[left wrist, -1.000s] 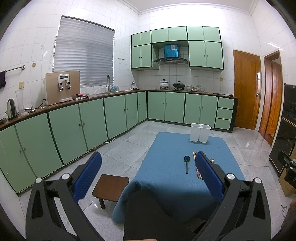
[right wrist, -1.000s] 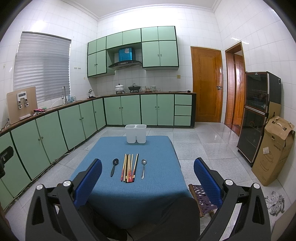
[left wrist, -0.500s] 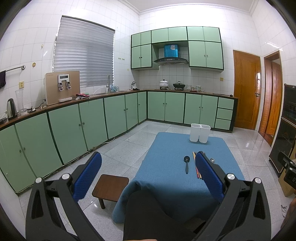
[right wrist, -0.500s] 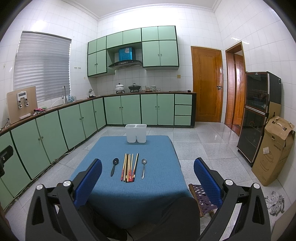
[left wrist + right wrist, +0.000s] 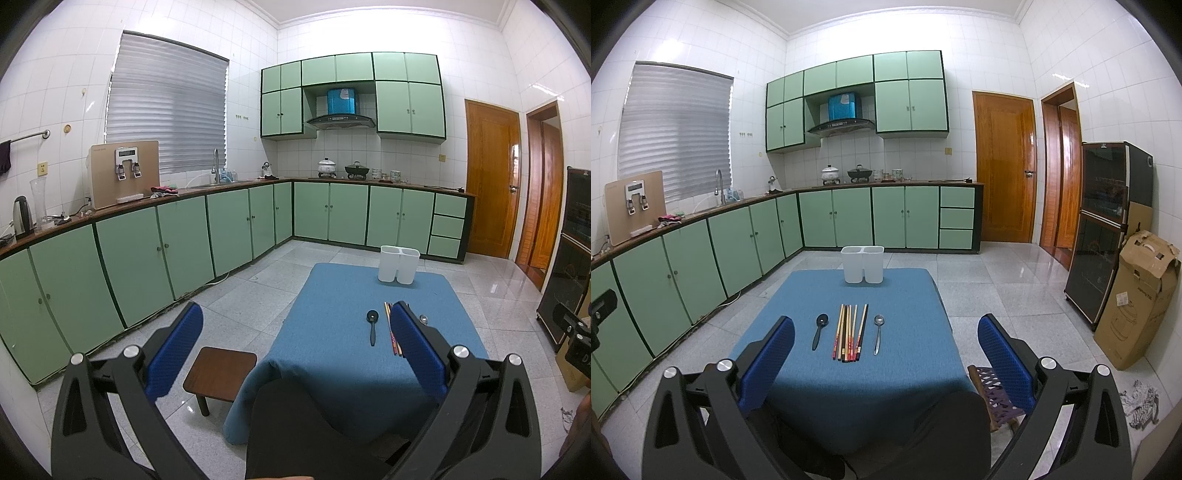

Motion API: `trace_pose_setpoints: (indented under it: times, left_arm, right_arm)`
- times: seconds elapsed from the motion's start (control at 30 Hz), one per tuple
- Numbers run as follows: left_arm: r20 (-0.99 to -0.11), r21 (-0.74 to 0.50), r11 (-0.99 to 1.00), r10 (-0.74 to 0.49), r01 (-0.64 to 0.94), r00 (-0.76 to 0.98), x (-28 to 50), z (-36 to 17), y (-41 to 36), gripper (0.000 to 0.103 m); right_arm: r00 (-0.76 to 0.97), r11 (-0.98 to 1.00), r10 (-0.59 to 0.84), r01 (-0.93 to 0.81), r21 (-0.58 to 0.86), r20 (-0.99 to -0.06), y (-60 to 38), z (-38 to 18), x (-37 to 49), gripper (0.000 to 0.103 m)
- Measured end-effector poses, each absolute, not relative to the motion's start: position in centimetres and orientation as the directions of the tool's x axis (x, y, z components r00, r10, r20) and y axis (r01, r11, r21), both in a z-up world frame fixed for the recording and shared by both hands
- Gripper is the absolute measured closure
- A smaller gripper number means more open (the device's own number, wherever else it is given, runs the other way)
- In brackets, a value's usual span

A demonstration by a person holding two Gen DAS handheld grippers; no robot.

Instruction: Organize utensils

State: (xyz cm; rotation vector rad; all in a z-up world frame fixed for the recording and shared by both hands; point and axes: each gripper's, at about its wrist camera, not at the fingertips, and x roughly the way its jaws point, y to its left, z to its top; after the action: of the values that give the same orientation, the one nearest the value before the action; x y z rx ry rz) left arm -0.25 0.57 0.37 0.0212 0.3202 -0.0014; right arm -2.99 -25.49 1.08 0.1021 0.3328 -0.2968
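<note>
A low table with a blue cloth [image 5: 857, 376] holds a black spoon [image 5: 819, 330], a bundle of chopsticks [image 5: 850, 331] and a metal spoon [image 5: 878, 332] side by side. A white two-compartment holder [image 5: 862, 264] stands at the far edge. My right gripper [image 5: 885, 328] is open and empty, held back from the table's near edge. My left gripper [image 5: 295, 321] is open and empty, off the table's left side. In the left wrist view the black spoon [image 5: 373, 326] and holder [image 5: 399, 264] show, and the right finger [image 5: 417, 343] hides most of the chopsticks.
A small brown stool [image 5: 219, 374] stands on the floor left of the table. A woven stool [image 5: 997, 398] sits at the table's right. Green cabinets [image 5: 147, 251] line the left and back walls. A cardboard box [image 5: 1137, 302] and a dark cabinet [image 5: 1108, 229] stand at right.
</note>
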Motion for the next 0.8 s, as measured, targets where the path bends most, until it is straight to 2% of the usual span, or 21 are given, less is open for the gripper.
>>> trace_pose_setpoints:
  times: [0.4,0.57,0.73,0.8]
  left_arm:
    - [-0.366,0.028,0.998,-0.044,0.059,0.929,2.4,-1.1,-0.5,0.005]
    - [-0.512,0.016,0.985,-0.138,0.170,0.848,8.1,-4.4,-2.1,0.005]
    - [-0.683,-0.014,0.961,-0.212,0.277,0.699,15.3,-9.9,-4.5,0.005]
    - [-0.728,-0.032,0.950,-0.234,0.309,0.644,17.5,-12.3,-5.7,0.005]
  right_arm:
    - [0.892,0.954,-0.261,0.297,0.045,-0.368,-25.7,-0.3,-1.8,0.006]
    - [0.869,0.960,-0.240,0.279,0.029,-0.432,-26.8,-2.7,1.1,0.006]
    - [0.830,0.968,-0.204,0.252,0.022,-0.519,-28.2,-6.2,5.6,0.006]
    - [0.807,0.971,-0.193,0.240,0.011,-0.557,-28.8,-8.0,7.8,0.012]
